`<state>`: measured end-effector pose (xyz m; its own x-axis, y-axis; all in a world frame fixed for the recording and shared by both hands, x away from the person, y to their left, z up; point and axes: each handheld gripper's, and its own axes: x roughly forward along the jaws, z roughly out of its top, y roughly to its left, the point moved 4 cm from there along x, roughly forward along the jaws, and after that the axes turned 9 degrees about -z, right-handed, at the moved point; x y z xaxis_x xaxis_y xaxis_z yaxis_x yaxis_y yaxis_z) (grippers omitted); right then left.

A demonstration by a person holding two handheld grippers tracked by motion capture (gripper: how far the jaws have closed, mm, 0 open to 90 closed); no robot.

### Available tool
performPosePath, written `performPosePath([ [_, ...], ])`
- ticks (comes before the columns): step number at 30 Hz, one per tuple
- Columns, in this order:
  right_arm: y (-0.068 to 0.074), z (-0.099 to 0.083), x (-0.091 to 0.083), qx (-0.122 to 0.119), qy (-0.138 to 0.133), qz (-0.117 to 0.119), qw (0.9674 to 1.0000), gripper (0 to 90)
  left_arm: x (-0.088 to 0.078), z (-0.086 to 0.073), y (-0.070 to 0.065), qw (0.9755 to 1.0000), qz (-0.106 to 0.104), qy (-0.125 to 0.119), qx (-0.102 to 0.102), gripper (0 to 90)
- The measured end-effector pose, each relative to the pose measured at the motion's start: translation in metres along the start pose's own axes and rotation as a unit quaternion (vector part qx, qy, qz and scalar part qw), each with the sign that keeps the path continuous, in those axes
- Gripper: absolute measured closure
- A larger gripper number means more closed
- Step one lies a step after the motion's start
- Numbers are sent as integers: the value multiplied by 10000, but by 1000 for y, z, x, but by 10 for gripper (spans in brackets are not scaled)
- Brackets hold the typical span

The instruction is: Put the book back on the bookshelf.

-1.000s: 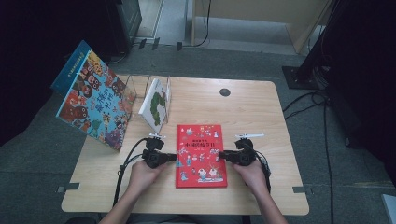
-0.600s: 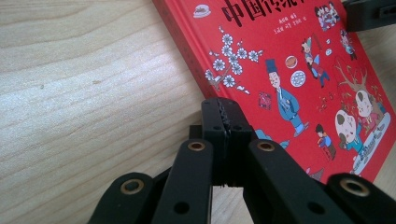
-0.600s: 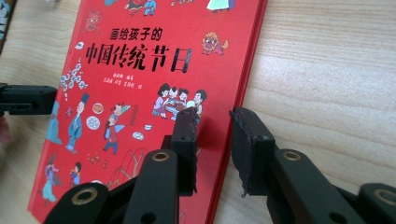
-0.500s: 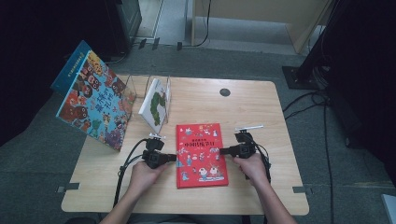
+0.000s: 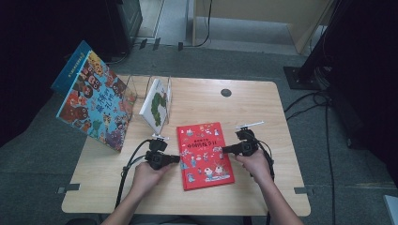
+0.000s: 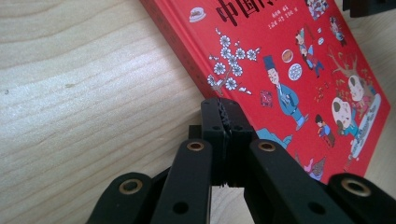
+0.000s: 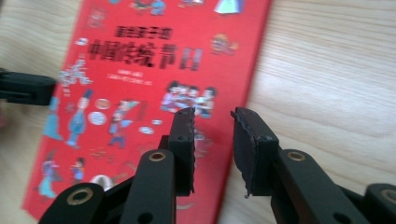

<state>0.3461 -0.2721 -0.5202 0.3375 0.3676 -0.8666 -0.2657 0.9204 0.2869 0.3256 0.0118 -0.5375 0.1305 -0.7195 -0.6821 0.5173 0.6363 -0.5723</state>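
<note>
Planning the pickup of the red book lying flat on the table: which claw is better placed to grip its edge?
Probably the right claw: its jaws stand apart, hovering over the red book at its right edge. The left claw is shut, tips at the spine edge, so it would have to open first.

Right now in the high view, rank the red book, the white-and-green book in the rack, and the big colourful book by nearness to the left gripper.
From the left gripper:
1. Red book, flat, right beside its tips.
2. White-and-green book, upright in the rack behind.
3. Big colourful book, leaning at the table's far-left edge.
</note>
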Motion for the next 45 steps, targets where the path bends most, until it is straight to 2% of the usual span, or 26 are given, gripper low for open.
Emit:
performPosePath([
  [6, -6, 2, 8, 71, 225, 64, 9997, 671, 0, 1, 0, 10000, 37, -35, 15, 900],
  [10, -6, 4, 12, 149, 320, 298, 9989, 660, 0, 1, 0, 10000, 38, -21, 34, 900],
  [14, -6, 7, 12, 308, 405, 316, 9982, 663, 1, 2, 0, 10000, 58, -29, 10, 900],
  [17, -3, 8, 11, 344, 522, 223, 9978, 679, 0, 3, 1, 10000, 20, -11, -46, 900],
  [19, -3, 9, 9, 467, 582, 269, 9968, 686, 0, 3, 2, 10000, -1, -2, -58, 900],
  [23, -1, 12, -5, 491, 433, 548, 9963, 721, -1, 3, 3, 10000, -6, 0, -82, 900],
  [24, -1, 12, -5, 491, 433, 548, 9963, 721, -1, 3, 3, 10000, -6, 0, -82, 900],
  [25, 4, 15, -16, 477, 332, 824, 9949, 722, -1, 3, 3, 10000, 22, -9, -52, 900],
  [30, 28, 26, -39, -7, 279, 684, 9973, 709, -1, 4, 4, 10000, -22, -56, -76, 885],
  [34, 53, 36, -50, -345, 342, 770, 9959, 706, -1, 4, 5, 9999, -61, -57, -96, 883],
  [37, 74, 44, -49, -587, 442, 782, 9942, 707, -1, 4, 6, 9998, -106, -73, -131, 872],
  [40, 93, 53, -43, -802, 543, 657, 9931, 739, -3, 5, 7, 9996, -202, -109, -155, 830],
  [43, 103, 61, -38, -850, 672, 619, 9922, 785, -7, 6, 7, 9991, -355, -192, -135, 765],
  [45, 107, 66, -37, -862, 712, 585, 9920, 798, -9, 8, 7, 9991, -349, -238, -96, 699],
])
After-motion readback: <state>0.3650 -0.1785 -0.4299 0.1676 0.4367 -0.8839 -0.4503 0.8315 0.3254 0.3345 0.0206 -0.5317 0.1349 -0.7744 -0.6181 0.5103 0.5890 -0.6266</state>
